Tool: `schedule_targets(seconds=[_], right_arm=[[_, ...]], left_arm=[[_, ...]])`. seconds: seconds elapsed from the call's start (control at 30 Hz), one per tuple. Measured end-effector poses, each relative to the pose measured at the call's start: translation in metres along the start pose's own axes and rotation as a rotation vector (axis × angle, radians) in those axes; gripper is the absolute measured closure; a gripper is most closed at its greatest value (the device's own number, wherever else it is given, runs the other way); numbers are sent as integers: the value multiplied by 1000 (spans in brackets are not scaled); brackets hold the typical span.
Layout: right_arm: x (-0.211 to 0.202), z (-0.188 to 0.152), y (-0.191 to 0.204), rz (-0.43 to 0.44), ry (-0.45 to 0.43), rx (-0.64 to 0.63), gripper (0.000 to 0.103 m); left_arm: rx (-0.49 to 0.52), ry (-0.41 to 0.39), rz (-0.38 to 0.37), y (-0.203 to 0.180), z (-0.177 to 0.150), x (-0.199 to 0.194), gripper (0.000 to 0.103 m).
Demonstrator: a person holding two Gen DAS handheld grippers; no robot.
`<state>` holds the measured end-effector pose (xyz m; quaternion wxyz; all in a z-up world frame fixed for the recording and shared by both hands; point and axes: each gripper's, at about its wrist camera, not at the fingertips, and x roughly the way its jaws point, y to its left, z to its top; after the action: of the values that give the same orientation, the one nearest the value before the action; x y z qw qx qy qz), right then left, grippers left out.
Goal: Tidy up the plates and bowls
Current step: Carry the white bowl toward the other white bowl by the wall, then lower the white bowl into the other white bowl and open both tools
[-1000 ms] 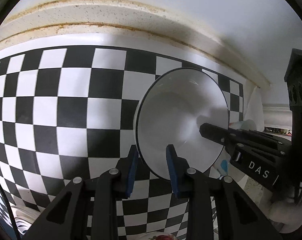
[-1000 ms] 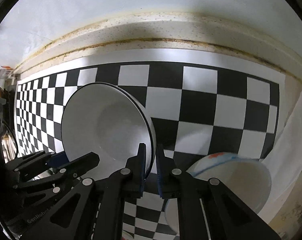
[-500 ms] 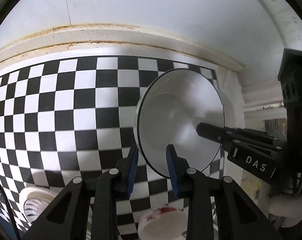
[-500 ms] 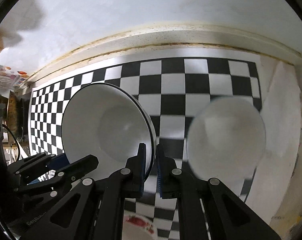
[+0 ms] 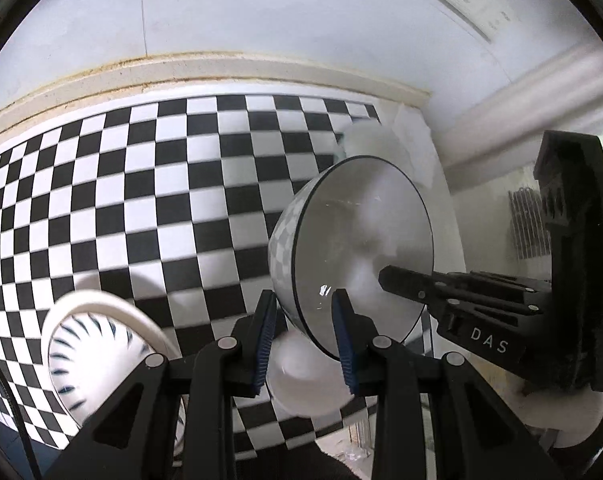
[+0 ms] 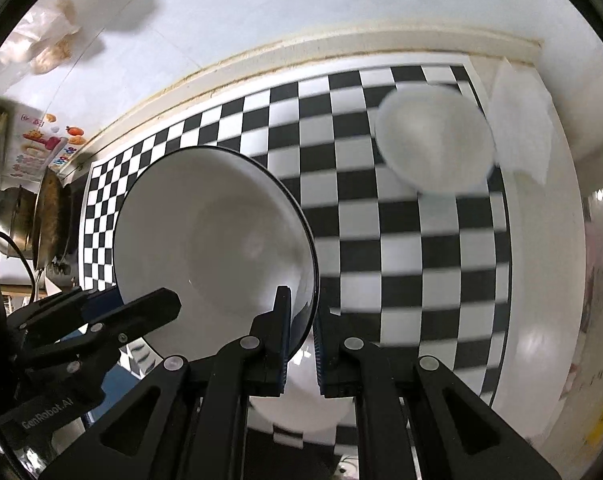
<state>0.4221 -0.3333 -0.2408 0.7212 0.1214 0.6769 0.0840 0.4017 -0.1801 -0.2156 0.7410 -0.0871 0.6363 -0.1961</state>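
1. The left tool [image 5: 304, 334] pinches the lower rim of a glossy white ceramic bowl with a thin black edge line [image 5: 361, 252]; one blue ribbed pad sits outside the wall and one inside.
2. The right tool [image 6: 301, 332] pinches the same bowl [image 6: 213, 240] at another part of its rim, its pads pressed nearly together around the thin wall.
3. The bowl hangs between the two tools, tipped on its side, with its open mouth turned toward both cameras. In the left wrist view the right tool reaches in from the right edge, so the grips sit on different stretches of the rim.
4. The relation that matters: the checkered surface [image 5: 141, 200] lies beyond and below the bowl, so setting it down calls for turning the mouth upward while both tools lower together. Neither hand looks clearly nearer the surface.
5. The bowl is smooth, hard and shiny, and its outer wall mirrors the black and white squares. Such glaze is likely slippery under the pads.
6. Other dishes rest on the black-and-white checkered cloth: a white bowl with dark blue brush strokes inside [image 5: 97, 356] at lower left, a plain white bowl [image 5: 305, 376] blurred just behind the left tool, and a pale rounded bowl [image 6: 433, 140] near the far right corner.
7. A cream ledge with brown staining borders the surface's far side.
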Motion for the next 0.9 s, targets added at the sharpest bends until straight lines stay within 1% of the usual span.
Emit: schedule_targets(seconds=[0.17,0.3,0.4,0.63,0.9], right_arm=[[7,-44,-5,2,17,26,91],[23,-75,-11,1,47,53,90],[35,-92,-17,-1,66,70,90],[55,-116,-29,-13,103,95,89],[69,-122,-30,-32,134,99,89]], left_arm=[[5,43,-5,0,-32,11,78],[13,85,0,-1,-54,24,78],[18,114,4,-2,-65,34,78],[34,171,22,-6,-81,55,78],[59,221,55,-6,-85,71,78]])
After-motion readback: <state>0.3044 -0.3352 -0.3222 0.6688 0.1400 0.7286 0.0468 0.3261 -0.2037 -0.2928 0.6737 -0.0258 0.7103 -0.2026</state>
